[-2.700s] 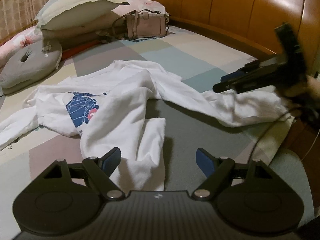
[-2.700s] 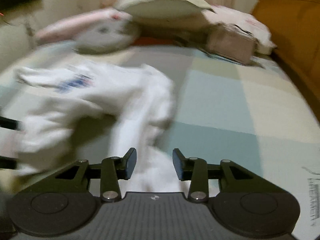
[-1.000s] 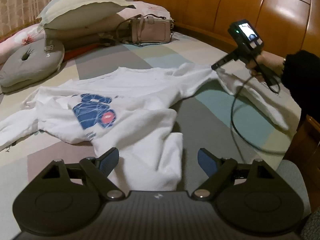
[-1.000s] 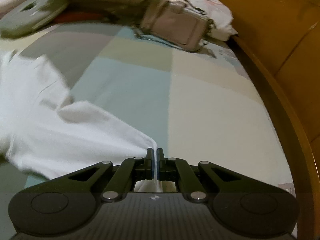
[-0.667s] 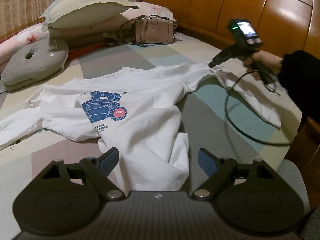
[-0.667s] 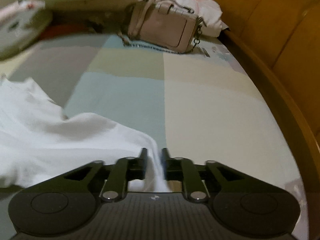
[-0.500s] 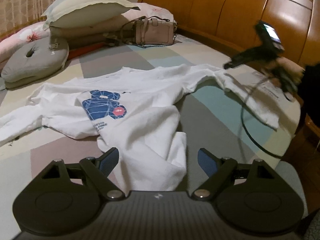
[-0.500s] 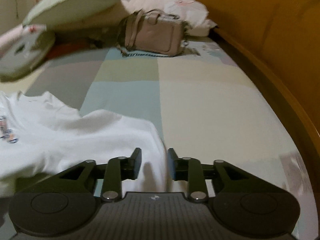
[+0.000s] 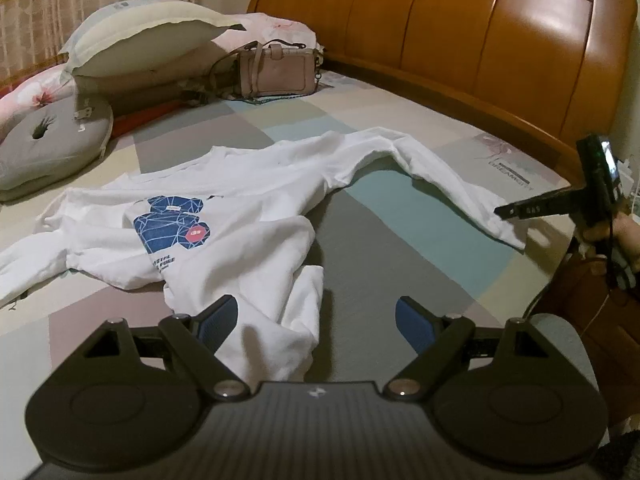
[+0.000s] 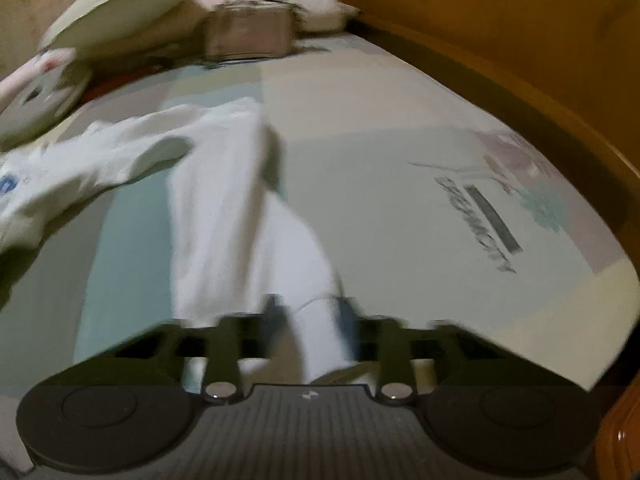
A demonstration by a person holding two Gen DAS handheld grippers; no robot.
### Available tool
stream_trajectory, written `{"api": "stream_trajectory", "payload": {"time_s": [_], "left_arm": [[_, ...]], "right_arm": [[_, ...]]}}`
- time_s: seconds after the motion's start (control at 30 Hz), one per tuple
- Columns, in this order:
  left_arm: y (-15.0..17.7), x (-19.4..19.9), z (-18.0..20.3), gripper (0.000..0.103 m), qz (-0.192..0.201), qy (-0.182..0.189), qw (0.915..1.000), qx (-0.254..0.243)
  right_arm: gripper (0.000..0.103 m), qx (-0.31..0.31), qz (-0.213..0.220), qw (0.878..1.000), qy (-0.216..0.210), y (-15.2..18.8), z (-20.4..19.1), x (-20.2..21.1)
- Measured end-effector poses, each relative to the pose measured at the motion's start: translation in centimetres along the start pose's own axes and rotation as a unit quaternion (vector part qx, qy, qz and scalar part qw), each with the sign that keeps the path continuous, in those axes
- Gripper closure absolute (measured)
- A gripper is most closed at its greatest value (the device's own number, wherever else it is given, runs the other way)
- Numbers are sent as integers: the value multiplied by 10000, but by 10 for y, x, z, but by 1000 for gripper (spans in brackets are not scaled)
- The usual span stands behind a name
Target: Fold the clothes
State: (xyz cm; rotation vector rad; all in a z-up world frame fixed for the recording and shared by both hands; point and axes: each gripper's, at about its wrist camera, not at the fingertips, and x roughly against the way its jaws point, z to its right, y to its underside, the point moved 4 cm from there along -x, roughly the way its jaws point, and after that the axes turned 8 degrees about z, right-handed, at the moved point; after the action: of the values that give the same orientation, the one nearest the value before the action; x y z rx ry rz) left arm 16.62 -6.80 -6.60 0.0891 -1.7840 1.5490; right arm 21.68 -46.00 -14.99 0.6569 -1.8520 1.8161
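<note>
Since a second ago my right hand-held gripper (image 10: 310,312) has swung from the headboard side to the bed's (image 9: 400,248) right edge. Its jaws are closing, blurred, with the sleeve (image 10: 256,232) of the white sweatshirt (image 9: 224,216) between them. My left hand-held gripper (image 9: 316,320) hangs wide apart over the crumpled hem by the near edge, gripping nothing.

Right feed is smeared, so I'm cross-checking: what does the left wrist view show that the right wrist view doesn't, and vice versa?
Only left wrist: the right gripper from outside, the hand holding it, the blue print in full. Only right wrist: the sleeve end lying between that gripper's fingers. Both: the white shirt, handbag, pillow, headboard.
</note>
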Motion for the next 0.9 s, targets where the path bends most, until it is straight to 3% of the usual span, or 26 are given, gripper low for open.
{"api": "stream_trajectory", "payload": {"time_s": [0.2,0.3,0.37,0.43,0.47,0.53,0.7,0.9], "left_arm": [[4,9,-1,17,65,-55,9998,157],[5,12,-7,17,61,-167,9995,242],[5,15,-14,17,82,-253,9992,311],[5,18,-22,17,95,-313,9986,417],[6,20,-27,17,92,-363,9982,467],[7,22,-39,17,75,-507,9972,543],[14,32,-78,17,13,-972,9937,554],[28,61,-142,18,1,-1796,9811,716]], "right_arm": [[93,49,110,9985,534,-45,27,-12],[93,89,195,9906,1349,-68,52,-24],[86,-155,37,9846,1739,-76,65,-28],[81,-445,285,9876,1478,-80,58,-18],[71,-497,378,9896,1293,-80,49,-13],[64,-521,495,9934,891,-75,24,-3],[64,-89,287,9994,-172,-44,-58,9],[61,44,95,9939,-1100,-13,-143,19]]}}
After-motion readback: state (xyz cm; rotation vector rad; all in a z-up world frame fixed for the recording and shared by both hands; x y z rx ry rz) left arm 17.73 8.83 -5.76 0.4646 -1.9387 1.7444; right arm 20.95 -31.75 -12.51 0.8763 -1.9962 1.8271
